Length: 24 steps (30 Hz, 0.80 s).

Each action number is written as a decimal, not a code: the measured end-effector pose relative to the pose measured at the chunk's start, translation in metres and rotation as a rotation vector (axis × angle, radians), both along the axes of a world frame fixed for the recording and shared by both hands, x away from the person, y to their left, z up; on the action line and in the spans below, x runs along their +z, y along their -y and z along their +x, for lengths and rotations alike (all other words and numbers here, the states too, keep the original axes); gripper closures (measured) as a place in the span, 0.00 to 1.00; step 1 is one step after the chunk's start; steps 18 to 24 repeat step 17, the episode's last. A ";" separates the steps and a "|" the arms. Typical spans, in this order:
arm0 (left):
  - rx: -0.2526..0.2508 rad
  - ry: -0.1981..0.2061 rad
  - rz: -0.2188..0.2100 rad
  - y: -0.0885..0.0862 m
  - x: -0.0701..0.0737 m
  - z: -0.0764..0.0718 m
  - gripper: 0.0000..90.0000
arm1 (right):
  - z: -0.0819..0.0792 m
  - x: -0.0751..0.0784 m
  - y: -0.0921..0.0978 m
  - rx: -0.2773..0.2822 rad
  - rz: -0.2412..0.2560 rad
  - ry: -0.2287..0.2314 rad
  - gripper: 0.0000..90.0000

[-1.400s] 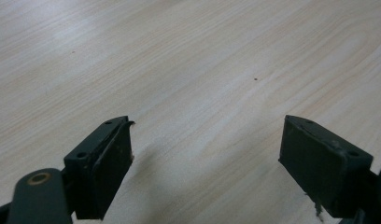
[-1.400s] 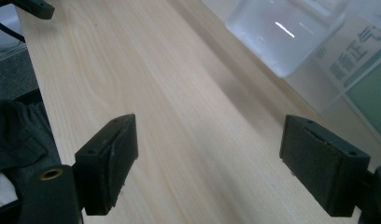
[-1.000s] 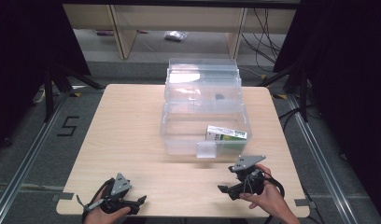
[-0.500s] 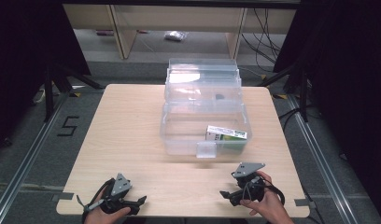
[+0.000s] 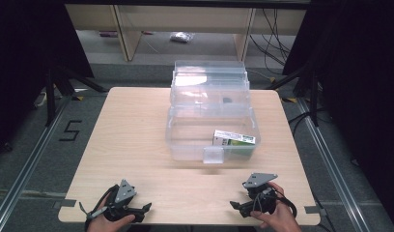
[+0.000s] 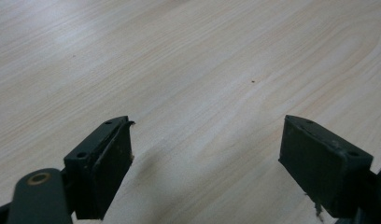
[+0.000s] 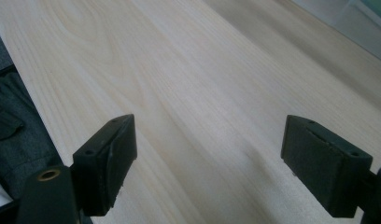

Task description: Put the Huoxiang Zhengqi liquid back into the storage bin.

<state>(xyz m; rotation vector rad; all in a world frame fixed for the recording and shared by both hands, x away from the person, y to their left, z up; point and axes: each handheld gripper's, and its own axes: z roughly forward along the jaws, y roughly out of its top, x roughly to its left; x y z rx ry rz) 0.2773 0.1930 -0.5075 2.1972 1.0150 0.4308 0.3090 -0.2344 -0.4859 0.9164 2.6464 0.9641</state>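
Right gripper (image 5: 236, 206) has pulled back to the tabletop (image 5: 132, 130) edge; both grippers' fingers (image 6: 104, 158) wide; clear bin (image 5: 212, 130) holds a green box (image 5: 235, 140)

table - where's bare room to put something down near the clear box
The table is bare to the left of the clear box, from that side wall to the left edge. A bare strip runs between the box front and the left gripper and right gripper at the near edge. The right margin beside the box is narrow; inside, a green-and-white carton takes the front right corner.
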 end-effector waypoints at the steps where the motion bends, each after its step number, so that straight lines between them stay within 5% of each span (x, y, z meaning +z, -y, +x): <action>1: 0.003 0.003 0.001 0.000 0.000 0.000 0.18 | 0.000 0.000 0.000 -0.001 0.001 -0.001 0.21; 24: 0.003 0.006 -0.006 0.001 -0.001 0.000 0.18 | -0.001 0.000 0.002 -0.027 0.000 -0.010 0.21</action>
